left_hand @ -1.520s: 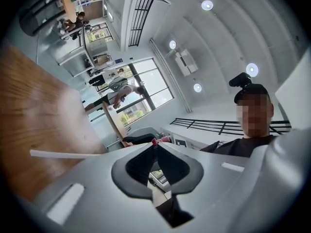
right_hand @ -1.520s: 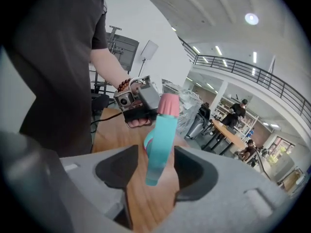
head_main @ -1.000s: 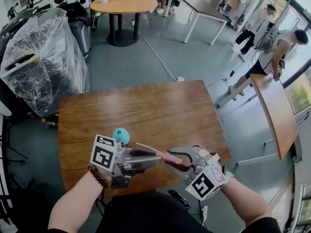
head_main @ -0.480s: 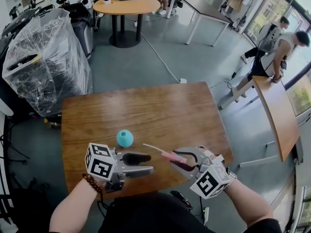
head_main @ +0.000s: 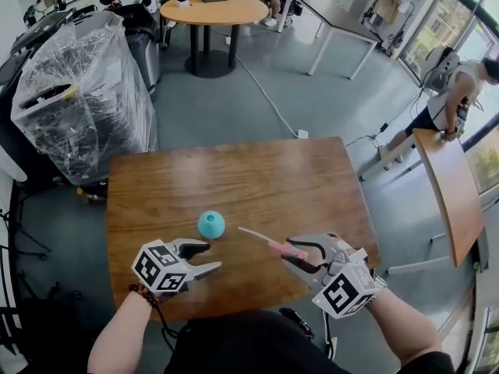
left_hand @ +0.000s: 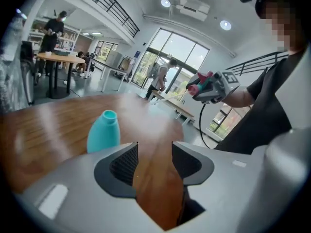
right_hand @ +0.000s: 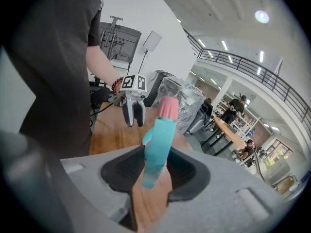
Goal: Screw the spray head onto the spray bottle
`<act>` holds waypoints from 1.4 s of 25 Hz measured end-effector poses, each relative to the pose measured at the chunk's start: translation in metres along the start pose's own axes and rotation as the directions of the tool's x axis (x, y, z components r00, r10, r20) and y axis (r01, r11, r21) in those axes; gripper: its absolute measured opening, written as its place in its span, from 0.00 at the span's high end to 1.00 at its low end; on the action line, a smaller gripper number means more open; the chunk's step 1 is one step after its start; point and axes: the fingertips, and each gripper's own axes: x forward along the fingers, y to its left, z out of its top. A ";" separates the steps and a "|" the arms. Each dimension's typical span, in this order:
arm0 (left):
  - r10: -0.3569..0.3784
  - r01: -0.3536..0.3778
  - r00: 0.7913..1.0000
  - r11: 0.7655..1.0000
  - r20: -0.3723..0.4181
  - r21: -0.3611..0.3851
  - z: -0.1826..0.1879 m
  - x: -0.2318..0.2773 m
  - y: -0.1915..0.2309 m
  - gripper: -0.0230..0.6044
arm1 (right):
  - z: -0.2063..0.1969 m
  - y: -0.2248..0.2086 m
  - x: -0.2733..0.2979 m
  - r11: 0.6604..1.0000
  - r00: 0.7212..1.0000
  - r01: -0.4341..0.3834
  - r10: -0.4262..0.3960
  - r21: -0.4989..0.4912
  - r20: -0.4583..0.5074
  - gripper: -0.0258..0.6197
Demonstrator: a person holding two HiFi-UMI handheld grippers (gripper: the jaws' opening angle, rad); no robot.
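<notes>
Now the teal spray bottle [head_main: 210, 224] stands upright and uncapped on the wooden table [head_main: 257, 174], a little left of centre and low in the head view, with neither gripper touching it. The spray head [head_main: 282, 248], teal with a pink collar, is off the bottle and to its lower right. It is clamped between the jaws of the right gripper [head_main: 295, 253], and its thin tube slants up and left toward the bottle without reaching it. In the right gripper view the pads press on the teal body from both sides, with the pink end pointing away from the camera. The left gripper [head_main: 207, 257] sits just below the bottle, close to the table's near edge. Its jaws have just been opening and stand moderately apart with only bare tabletop between them; in its own view the bottle lies left of the gap. Farther out, a plastic-wrapped machine [head_main: 78, 100] fills the upper left, a round table [head_main: 210, 10] stands at the top, and a person [head_main: 456, 92] is bent over at the right edge.
</notes>
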 end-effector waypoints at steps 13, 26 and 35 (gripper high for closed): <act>0.417 -0.423 0.906 0.886 0.073 0.188 -0.001 0.017 0.093 0.24 | 0.019 -0.001 0.003 1.000 1.000 0.007 -0.006 -0.010 0.006 0.76; 0.450 -0.455 0.889 0.853 0.082 0.254 -0.010 0.067 0.130 0.11 | 0.021 -0.001 0.005 1.000 0.999 0.000 0.000 0.001 -0.032 0.76; 0.444 -0.440 0.895 0.859 0.047 0.261 -0.020 0.086 0.142 0.18 | 0.021 -0.002 0.001 1.000 0.999 0.016 -0.015 0.018 -0.049 0.76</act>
